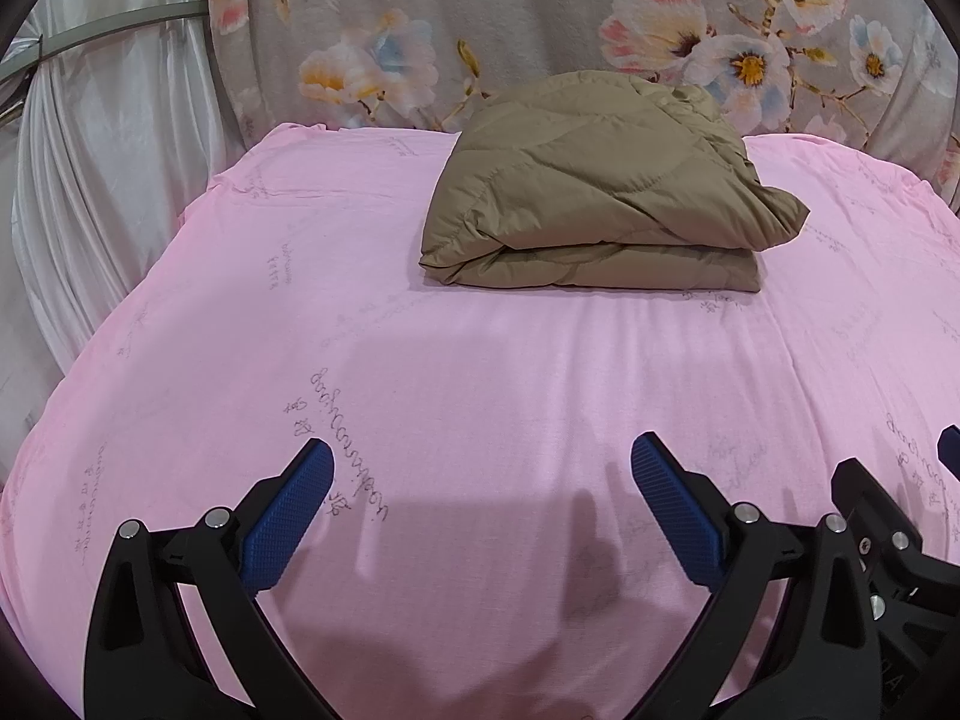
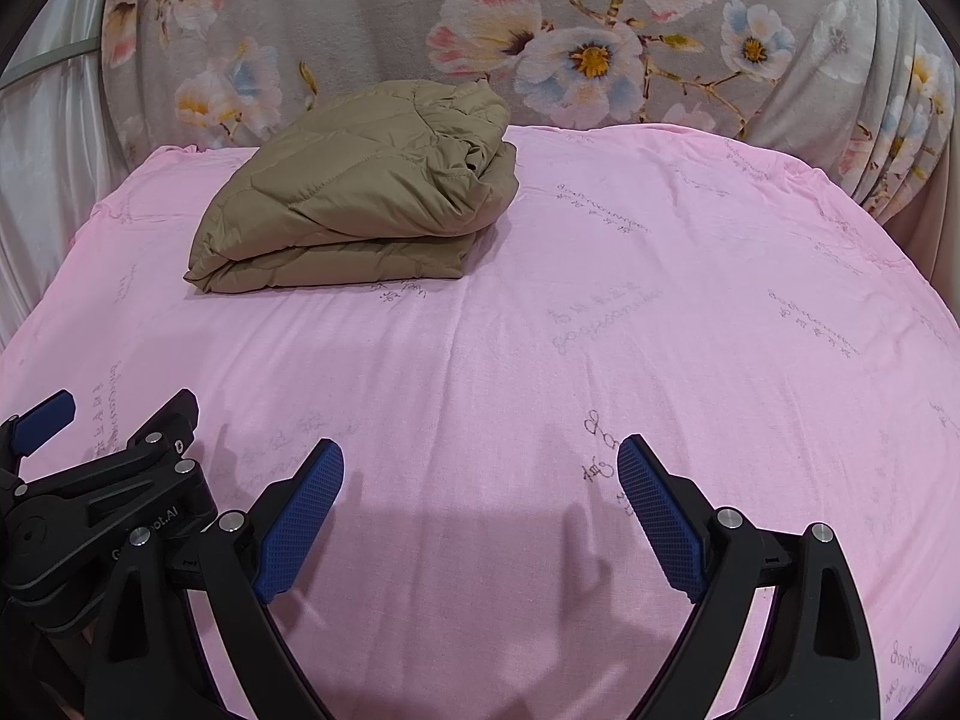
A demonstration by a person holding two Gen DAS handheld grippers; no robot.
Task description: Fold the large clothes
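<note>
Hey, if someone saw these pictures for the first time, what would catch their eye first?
Probably the folded tan quilted jacket, sitting alone toward the far side of the pink sheet. Behind it hangs a grey floral cloth with big pale blossoms. Up close, the left gripper and right gripper sit open and empty, side by side over the sheet.

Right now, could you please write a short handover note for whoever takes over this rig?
Left gripper: open, empty, above the pink printed bedsheet.
Right gripper: open, empty, beside the left one.
Tan quilted puffer jacket: lies folded in a compact bundle at the far side of the bed, near the grey floral cloth; neither gripper touches it.
Done: the jacket looks folded.
Left: probably nothing but a check of the loose edge on its right side; no other garment shows.
</note>
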